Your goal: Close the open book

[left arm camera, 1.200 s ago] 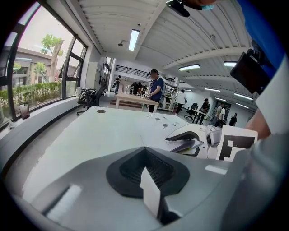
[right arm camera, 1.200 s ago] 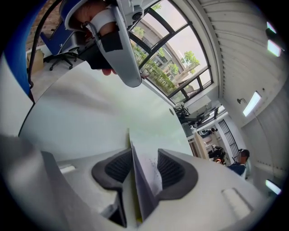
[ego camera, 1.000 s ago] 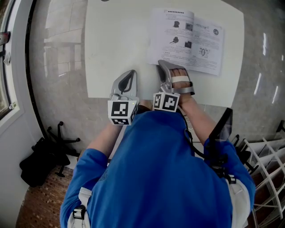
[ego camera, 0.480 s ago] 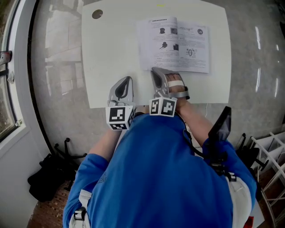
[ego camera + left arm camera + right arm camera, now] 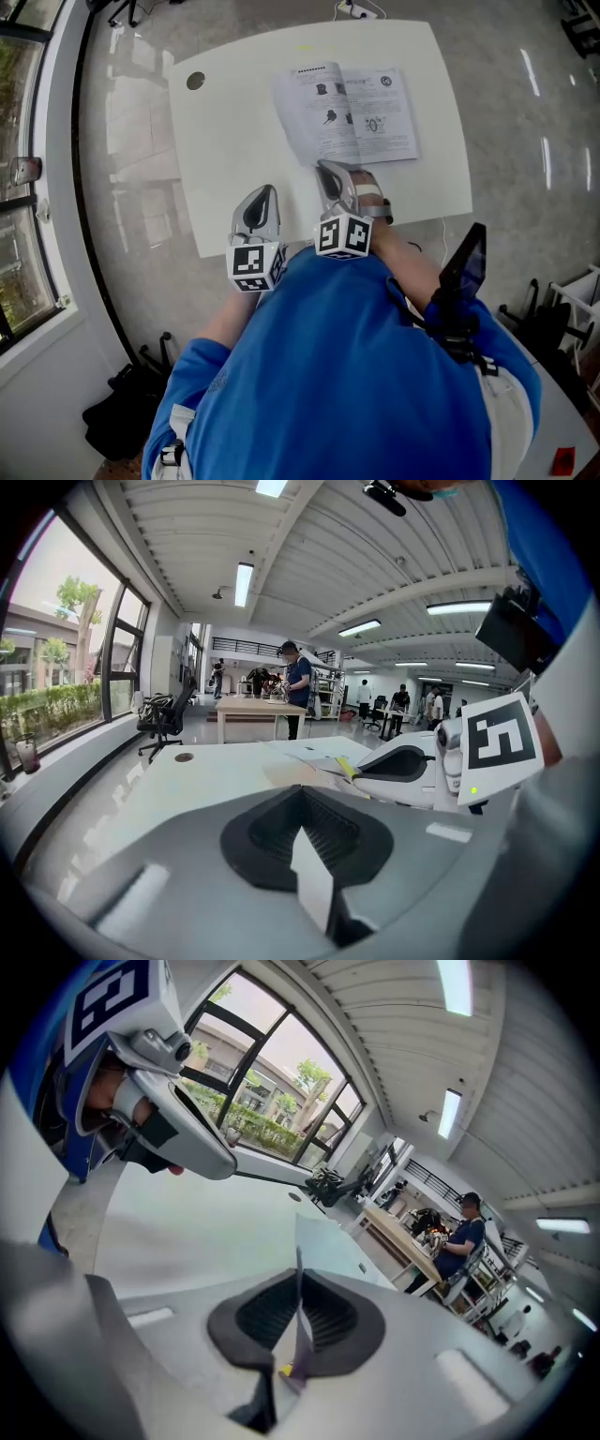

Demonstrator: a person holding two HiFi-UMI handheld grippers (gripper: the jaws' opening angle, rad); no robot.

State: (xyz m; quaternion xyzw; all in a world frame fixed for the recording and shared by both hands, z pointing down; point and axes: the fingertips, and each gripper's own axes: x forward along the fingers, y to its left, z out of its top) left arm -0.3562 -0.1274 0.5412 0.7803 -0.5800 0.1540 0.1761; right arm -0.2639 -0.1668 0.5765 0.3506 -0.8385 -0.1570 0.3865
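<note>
The open book (image 5: pixel 352 112) lies flat on the white table (image 5: pixel 234 141), pages up. My right gripper (image 5: pixel 324 169) is at the book's near left corner. Its jaws have just been closing, and in the right gripper view (image 5: pixel 298 1283) they are shut on a thin page (image 5: pixel 323 1241) that stands up between them. My left gripper (image 5: pixel 262 192) hovers to the left over the table's front edge, away from the book. In the left gripper view its jaws (image 5: pixel 302 797) are together and I see nothing held. The right gripper (image 5: pixel 403 764) shows beside the book's corner (image 5: pixel 314 752).
A round grommet (image 5: pixel 195 81) sits in the table's far left corner. Shiny grey floor surrounds the table, with chair legs (image 5: pixel 122 412) at the lower left. Far off, people stand at a wooden table (image 5: pixel 248 705), and an office chair (image 5: pixel 164 724) stands by the windows.
Both grippers have risen a little above the table. The right gripper has rolled while staying at the book's near left corner. The head view now takes in more floor around the table.
</note>
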